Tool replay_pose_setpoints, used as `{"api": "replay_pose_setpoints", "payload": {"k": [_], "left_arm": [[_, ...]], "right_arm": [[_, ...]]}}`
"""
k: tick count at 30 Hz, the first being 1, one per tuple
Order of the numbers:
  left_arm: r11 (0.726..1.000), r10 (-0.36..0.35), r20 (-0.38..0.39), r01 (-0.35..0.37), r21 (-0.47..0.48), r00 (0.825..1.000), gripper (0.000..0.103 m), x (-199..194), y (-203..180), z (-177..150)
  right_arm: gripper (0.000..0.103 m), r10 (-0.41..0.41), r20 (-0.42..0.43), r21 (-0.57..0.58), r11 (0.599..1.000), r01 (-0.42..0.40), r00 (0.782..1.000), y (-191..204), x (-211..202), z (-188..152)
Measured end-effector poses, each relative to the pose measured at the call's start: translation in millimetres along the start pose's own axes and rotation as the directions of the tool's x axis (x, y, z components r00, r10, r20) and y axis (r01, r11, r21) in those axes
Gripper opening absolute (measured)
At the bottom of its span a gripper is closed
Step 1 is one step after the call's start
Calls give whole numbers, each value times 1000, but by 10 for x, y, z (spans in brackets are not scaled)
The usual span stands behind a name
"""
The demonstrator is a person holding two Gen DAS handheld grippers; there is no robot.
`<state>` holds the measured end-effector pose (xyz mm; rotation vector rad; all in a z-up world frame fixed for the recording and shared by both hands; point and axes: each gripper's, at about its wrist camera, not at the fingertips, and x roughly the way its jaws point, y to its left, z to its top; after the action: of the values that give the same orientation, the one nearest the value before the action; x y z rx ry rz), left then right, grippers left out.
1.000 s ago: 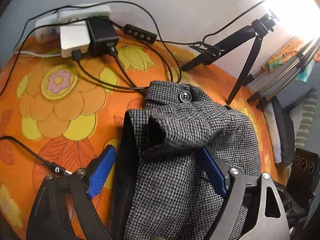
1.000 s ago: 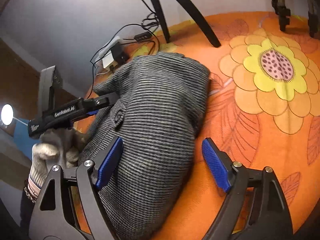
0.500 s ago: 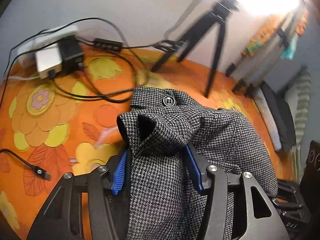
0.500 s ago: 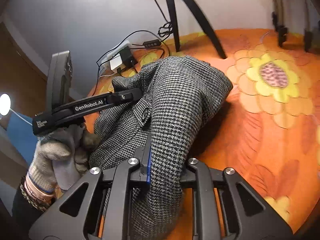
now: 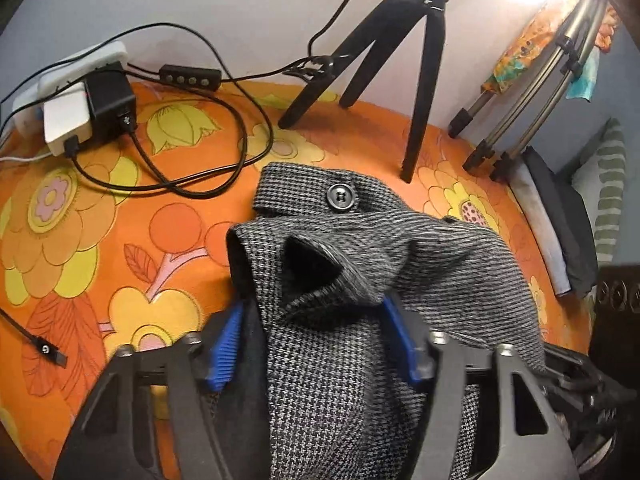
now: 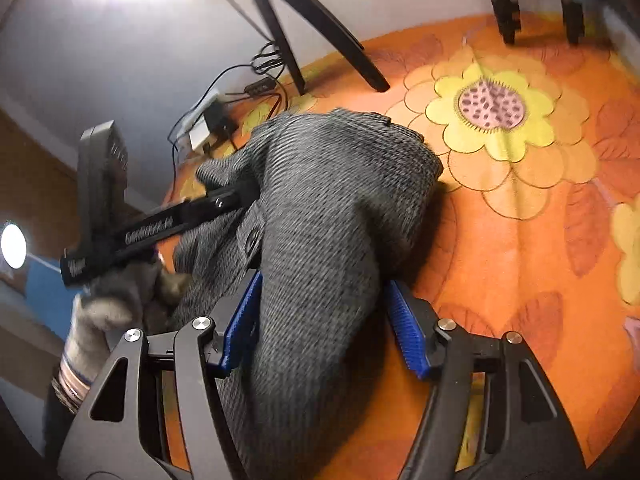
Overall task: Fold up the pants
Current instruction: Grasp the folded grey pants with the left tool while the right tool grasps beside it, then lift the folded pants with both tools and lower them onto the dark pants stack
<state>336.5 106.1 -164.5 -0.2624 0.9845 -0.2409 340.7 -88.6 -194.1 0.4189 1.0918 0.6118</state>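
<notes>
Grey houndstooth pants lie bunched on the orange flowered cloth, waistband button facing up. My left gripper is shut on a gathered fold of the waist, blue pads pressed into the fabric on both sides. In the right wrist view the pants form a humped heap. My right gripper straddles their near end; its jaws are opening, with the cloth still lying between the pads. The left gripper and a gloved hand show at the heap's left side.
A black tripod stands behind the pants. A power strip with chargers and looped black cables lie at the back left. Metal stand legs and stacked dark clothes are at the right. A loose plug lies at the left.
My left gripper closed from wide open onto the waist fold and keeps hold. My right gripper clamped shut on the fabric half a second ago and has since spread apart again.
</notes>
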Motion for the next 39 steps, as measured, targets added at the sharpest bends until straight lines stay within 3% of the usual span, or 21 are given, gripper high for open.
{"api": "replay_pose_setpoints", "payload": {"k": [2, 3, 6, 10, 14, 17, 20, 22, 28, 32, 34, 35, 38, 39], "left_arm": [[1000, 3, 16, -2, -19, 1000, 51, -25, 14, -17], [999, -5, 24, 5, -31, 1000, 46, -47, 27, -24], [999, -24, 66, 27, -39, 998, 34, -177, 11, -78], [994, -86, 131, 94, -61, 988, 26, -400, -92, -194], [991, -121, 121, 126, -40, 985, 26, -426, -290, -320], [992, -129, 78, 127, 27, 989, 27, -342, -600, -398], [990, -107, 31, 104, 91, 994, 43, -261, -844, -442], [990, -92, 7, 91, 109, 996, 62, -213, -922, -433], [990, -71, -86, 80, 114, 994, 74, 15, -983, -331], [991, -96, -97, 104, 80, 991, 76, 133, -925, -314], [991, -105, -84, 112, 80, 991, 74, 127, -905, -317], [990, -105, -80, 112, 85, 991, 74, 124, -912, -314], [988, -122, -72, 128, 89, 990, 57, 135, -931, -314], [988, -125, -69, 130, 81, 990, 52, 143, -949, -313]], "right_arm": [[49, 25, 8, 29, 999, -25, 1000, -23, 66, 70], [34, 24, 12, 28, 999, -24, 1000, -7, 73, 73], [21, -60, 53, -110, 992, 66, 997, 278, 1, 19], [17, -144, 126, -312, 933, 177, 981, 704, -268, -130], [17, -219, 161, -415, 870, 267, 962, 884, -503, -303], [17, -227, 137, -340, 903, 261, 964, 719, -745, -434], [17, -254, 112, -292, 916, 276, 961, 477, -867, -584], [17, -260, 87, -245, 930, 274, 962, 277, -918, -681], [18, -203, 77, -147, 966, 213, 976, -19, -969, -751], [25, -154, 57, -74, 985, 158, 986, -210, -969, -702], [48, -144, 40, -29, 989, 146, 989, -298, -895, -628], [49, -123, 37, -4, 992, 123, 992, -352, -875, -605], [46, -32, 34, 84, 996, 29, 999, -533, -805, -553], [32, -15, 41, 87, 996, 11, 999, -546, -792, -555]]}}
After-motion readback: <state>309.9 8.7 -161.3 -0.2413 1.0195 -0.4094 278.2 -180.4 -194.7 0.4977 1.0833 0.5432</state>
